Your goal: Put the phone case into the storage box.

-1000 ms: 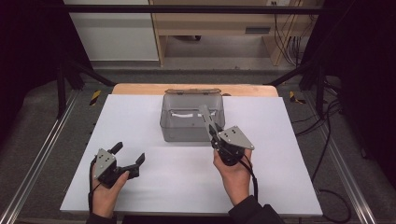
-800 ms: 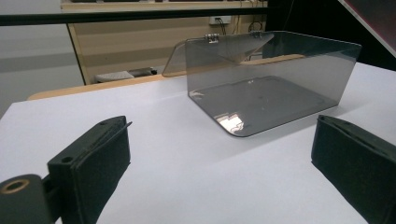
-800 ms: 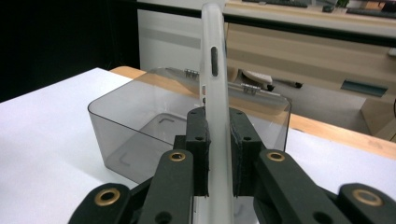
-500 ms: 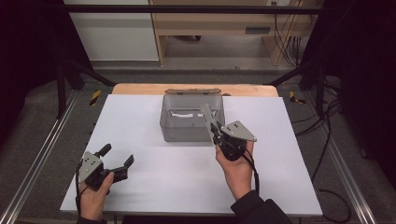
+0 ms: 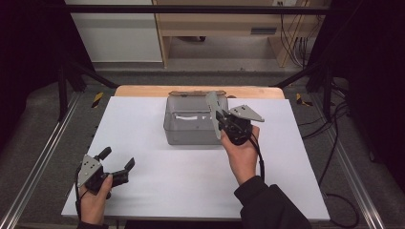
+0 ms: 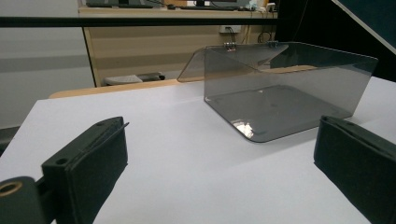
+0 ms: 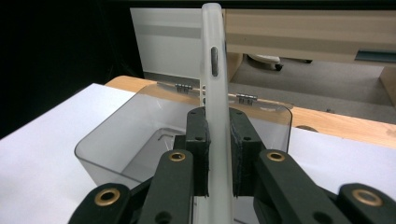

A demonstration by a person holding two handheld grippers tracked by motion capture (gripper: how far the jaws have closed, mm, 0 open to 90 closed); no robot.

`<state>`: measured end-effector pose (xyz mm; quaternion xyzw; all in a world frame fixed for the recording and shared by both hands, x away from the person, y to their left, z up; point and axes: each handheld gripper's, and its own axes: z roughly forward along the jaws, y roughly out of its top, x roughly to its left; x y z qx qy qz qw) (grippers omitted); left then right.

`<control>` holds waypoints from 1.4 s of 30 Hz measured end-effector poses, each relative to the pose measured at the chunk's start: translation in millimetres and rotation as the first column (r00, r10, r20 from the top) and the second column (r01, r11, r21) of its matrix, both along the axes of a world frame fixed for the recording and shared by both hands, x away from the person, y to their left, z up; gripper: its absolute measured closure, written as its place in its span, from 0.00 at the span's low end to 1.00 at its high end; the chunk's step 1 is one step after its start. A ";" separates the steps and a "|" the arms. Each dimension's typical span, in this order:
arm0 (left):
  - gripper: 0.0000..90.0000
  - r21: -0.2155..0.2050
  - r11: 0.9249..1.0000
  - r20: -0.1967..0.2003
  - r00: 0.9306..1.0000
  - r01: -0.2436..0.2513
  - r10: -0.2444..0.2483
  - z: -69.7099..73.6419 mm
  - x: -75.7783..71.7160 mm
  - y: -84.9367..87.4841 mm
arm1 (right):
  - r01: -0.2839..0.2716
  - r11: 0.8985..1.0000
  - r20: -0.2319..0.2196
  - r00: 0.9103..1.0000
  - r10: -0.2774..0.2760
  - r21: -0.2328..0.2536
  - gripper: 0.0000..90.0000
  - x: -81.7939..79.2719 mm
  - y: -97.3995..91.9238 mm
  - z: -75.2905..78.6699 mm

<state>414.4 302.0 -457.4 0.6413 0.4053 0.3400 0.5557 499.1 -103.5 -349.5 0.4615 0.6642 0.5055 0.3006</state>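
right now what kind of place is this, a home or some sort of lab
Most likely a lab or recording workspace: a white table set inside black framing, loose cables along the wooden bench behind, and a person working handheld grippers.

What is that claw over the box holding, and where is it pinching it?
The right claw pinches a translucent phone case edge-on, at its lower part. The left claw is open, holding nothing.
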 end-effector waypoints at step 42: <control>0.03 -0.041 0.999 0.005 1.000 0.025 -0.025 -2.1 2.0 7.9 | 0.081 0.994 -0.040 0.996 -0.078 0.074 0.89 61.6 2.3 14.2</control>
